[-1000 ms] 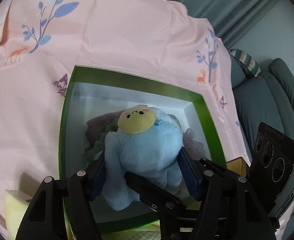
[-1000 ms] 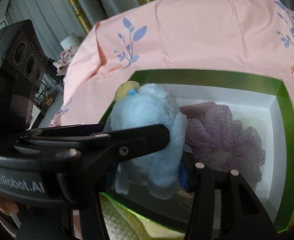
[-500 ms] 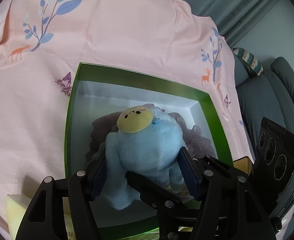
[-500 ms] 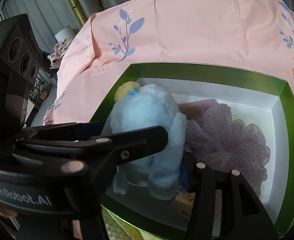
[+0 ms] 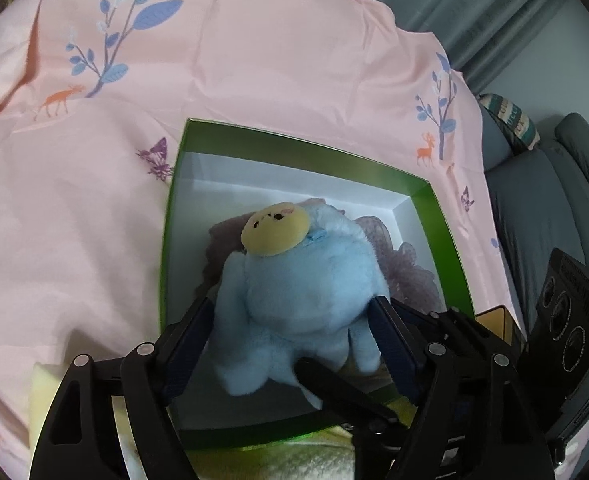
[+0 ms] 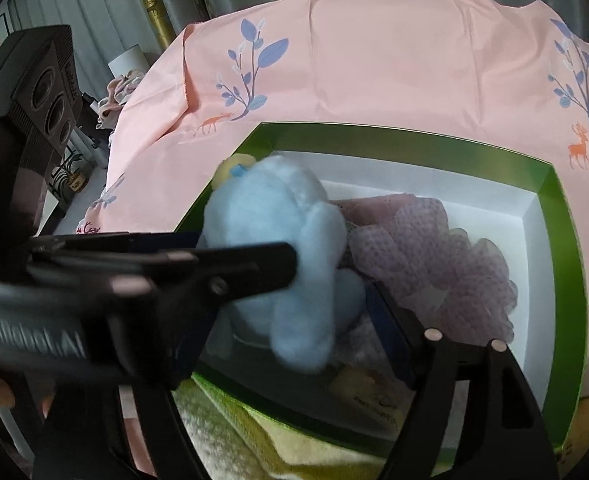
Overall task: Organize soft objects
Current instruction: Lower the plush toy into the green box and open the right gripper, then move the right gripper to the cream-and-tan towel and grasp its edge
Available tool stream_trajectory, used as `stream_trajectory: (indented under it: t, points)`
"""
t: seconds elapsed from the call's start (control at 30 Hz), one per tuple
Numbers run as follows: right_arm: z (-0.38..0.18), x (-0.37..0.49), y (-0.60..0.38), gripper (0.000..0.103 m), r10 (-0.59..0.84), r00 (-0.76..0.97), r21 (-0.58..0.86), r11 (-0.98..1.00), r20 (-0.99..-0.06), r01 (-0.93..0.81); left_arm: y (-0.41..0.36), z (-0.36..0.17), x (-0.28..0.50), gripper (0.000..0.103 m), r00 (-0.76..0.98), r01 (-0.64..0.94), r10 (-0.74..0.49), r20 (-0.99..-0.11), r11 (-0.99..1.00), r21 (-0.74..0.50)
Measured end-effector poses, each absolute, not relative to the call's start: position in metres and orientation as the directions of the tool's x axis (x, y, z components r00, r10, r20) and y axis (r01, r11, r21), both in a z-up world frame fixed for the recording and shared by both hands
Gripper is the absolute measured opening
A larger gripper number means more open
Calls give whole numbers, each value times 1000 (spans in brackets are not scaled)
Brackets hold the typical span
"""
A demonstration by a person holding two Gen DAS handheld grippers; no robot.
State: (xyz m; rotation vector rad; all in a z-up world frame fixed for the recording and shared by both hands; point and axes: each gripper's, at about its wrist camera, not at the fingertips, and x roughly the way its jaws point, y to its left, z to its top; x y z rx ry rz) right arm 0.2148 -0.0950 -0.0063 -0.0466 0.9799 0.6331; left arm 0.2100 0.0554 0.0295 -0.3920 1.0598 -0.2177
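A light blue plush toy (image 5: 298, 292) with a yellow face sits over the green box (image 5: 302, 152) with white inside. My left gripper (image 5: 290, 332) is shut on the plush toy's body and holds it over the box's near left part. The plush toy also shows in the right wrist view (image 6: 278, 248), next to a purple mesh sponge (image 6: 434, 256) lying in the box (image 6: 550, 184). My right gripper (image 6: 286, 316) is around the toy's lower part; its left finger is hidden behind the left gripper.
The box rests on a pink sheet (image 5: 254, 64) printed with trees and deer. A yellow towel (image 6: 254, 440) lies at the box's near edge. A grey sofa (image 5: 554, 208) stands to the right, curtains behind.
Both grippers and the plush toy have moved slightly forward over the box. The grip on the toy is unchanged.
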Motion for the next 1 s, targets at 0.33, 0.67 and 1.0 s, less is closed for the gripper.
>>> stream_trajectory:
  t: [0.33,0.67,1.0]
  points:
    - [34,172,-124,84,437,511,148,847,-740,-510,46,69,178,98,534,13,-319,-783,929,-370]
    - [65,117,-152,100,420,585,107,863,-693,-494,42,98,122,98,576,41,-324,-751,929,-369]
    - [76,75,-166,101,431,593,105,858,-680,-503,41,98,70,100,583,54,-389,-713,894,-444]
